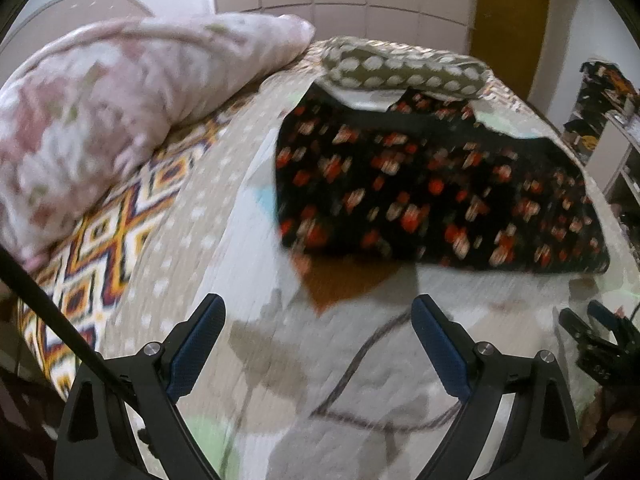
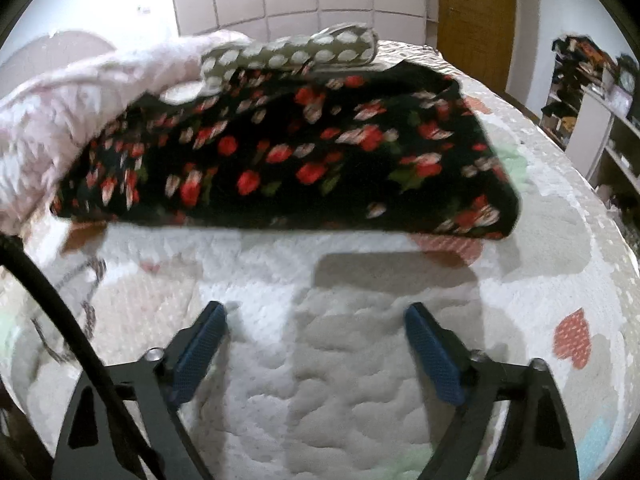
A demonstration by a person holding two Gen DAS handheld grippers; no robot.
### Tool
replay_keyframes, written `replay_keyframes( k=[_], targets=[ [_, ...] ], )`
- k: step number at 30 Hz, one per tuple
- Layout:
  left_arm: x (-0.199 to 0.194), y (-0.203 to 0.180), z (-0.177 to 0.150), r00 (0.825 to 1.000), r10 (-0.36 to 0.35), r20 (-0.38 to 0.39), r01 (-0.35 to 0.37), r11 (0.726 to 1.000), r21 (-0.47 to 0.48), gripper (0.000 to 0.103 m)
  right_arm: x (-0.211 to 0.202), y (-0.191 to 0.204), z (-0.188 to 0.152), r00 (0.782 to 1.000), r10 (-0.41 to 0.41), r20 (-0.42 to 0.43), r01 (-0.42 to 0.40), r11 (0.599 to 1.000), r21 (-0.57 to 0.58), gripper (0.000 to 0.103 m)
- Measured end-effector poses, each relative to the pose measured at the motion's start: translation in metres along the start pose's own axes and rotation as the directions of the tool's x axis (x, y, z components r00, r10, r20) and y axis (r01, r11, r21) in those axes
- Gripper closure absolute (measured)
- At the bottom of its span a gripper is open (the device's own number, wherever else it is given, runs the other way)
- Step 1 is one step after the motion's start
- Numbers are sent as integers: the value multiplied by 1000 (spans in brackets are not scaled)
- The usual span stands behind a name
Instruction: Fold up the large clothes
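Note:
A black garment with red flowers (image 1: 432,188) lies folded in a rough rectangle on the bed; it also shows in the right wrist view (image 2: 288,156). My left gripper (image 1: 318,312) is open and empty, a short way in front of the garment's near edge. My right gripper (image 2: 316,320) is open and empty, also just short of the near edge. The right gripper's tips (image 1: 592,320) show at the right edge of the left wrist view.
The quilted white bedspread (image 2: 340,360) covers the bed. A pink floral blanket (image 1: 100,112) is heaped at the left. A grey polka-dot cloth (image 1: 400,68) lies behind the garment. Shelves (image 2: 600,120) stand at the right, a wooden door (image 2: 476,12) behind.

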State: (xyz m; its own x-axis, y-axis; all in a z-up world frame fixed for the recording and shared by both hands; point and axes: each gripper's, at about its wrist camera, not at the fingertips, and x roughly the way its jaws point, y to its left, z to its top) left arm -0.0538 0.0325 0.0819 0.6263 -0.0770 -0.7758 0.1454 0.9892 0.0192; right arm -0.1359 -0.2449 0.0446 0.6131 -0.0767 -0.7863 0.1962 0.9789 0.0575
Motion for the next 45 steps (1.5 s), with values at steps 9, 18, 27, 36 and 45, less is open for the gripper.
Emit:
replay_keyframes(
  k=[9,18,27,36,45],
  targets=[
    [42,-66,67,995,-88,43,84,992,93,11,-13,-103,38,995,30,95,-60,942,332,14],
    [128,-115,88,997,25,-71,-8,974,225,23,28,-132,73,984,149,97,-177,877,446,21],
    [133,-136,78,998,65,-7,-60,949,308,45,63,-126,80,972,228,64,-228,828,512,72],
    [112,-129,85,1000,13,-6,-11,965,261,71,28,-99,126,975,211,65,-219,891,397,85],
    [37,-9,83,998,-36,52,33,998,53,70,-18,16,206,963,240,119,-259,949,182,86]
  ],
)
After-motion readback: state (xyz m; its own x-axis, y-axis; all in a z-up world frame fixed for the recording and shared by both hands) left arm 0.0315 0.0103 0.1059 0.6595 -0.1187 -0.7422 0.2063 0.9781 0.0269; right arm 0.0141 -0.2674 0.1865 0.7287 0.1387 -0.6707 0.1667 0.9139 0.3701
